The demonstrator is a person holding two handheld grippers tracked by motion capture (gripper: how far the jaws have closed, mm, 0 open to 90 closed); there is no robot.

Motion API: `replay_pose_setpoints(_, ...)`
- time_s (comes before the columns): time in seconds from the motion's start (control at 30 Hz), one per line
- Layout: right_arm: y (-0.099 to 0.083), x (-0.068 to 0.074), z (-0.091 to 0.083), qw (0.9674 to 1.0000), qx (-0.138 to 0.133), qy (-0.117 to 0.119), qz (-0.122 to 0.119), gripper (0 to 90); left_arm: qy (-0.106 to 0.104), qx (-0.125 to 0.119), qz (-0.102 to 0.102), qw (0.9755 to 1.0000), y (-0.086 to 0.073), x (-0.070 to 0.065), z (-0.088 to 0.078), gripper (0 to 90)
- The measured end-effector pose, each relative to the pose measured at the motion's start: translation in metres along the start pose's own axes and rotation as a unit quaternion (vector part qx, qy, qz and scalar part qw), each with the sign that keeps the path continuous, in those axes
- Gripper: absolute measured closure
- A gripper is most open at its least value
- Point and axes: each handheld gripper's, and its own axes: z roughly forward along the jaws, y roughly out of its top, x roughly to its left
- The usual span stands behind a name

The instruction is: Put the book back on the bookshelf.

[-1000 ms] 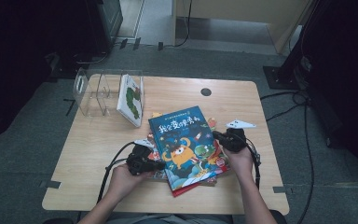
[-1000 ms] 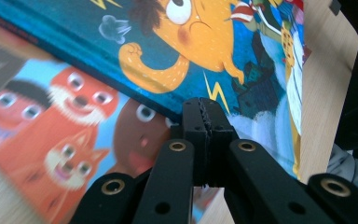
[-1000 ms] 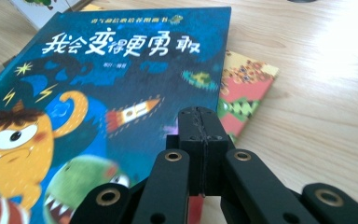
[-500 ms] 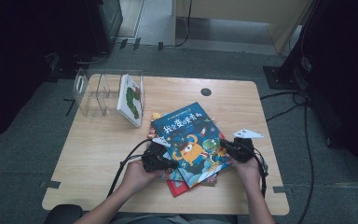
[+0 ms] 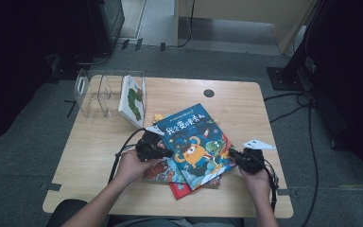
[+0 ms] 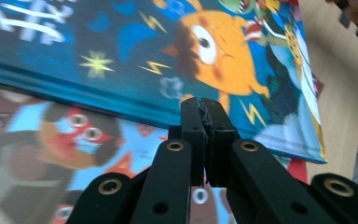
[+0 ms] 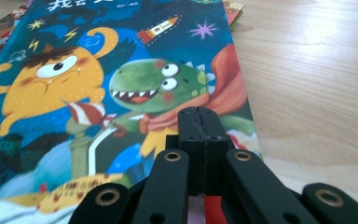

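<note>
Two claws [image 5: 170, 153] [image 5: 231, 153] pressed closed flanking blue book [image 5: 194, 144], clear rack [image 5: 94, 92] in high view

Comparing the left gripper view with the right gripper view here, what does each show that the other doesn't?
Left gripper view: the masked-character book lying under the blue book, with the blue book's edge raised above it, and the left gripper with jaws pressed together. Right gripper view: the green dinosaur, a rocket, a broad stretch of bare table, and the right gripper, jaws together. Both: the blue book's orange monster.

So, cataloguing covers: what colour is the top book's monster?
Orange monster, clearest in the left gripper view.
</note>
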Motion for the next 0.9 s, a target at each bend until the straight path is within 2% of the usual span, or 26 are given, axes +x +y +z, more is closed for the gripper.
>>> replay_pose_setpoints(0.2, -0.010, -0.002, -0.008, 0.9999, 0.003, -0.008, 0.005, 89.7, 0.011, -0.012, -0.007, 0.9999, 0.006, 0.016, -0.013, 89.6)
replay_pose_setpoints(0.43, -0.021, -0.001, -0.017, 0.9998, 0.003, -0.016, 0.015, 89.7, 0.016, -0.027, -0.023, 0.9992, 0.009, 0.033, -0.024, 89.9)
replay_pose_setpoints(0.6, -0.027, 0.000, -0.024, 0.9995, 0.005, -0.016, 0.026, 89.8, 0.026, -0.035, -0.031, 0.9986, 0.009, 0.040, -0.030, 89.9)
replay_pose_setpoints(0.7, -0.030, 0.002, -0.026, 0.9993, 0.017, -0.020, 0.025, 89.8, 0.031, -0.036, -0.035, 0.9982, 0.008, 0.044, -0.032, 89.8)
replay_pose_setpoints(0.9, -0.031, 0.003, -0.024, 0.9994, 0.019, -0.023, 0.020, 89.8, 0.033, -0.046, -0.044, 0.9975, 0.006, 0.050, -0.037, 89.4)
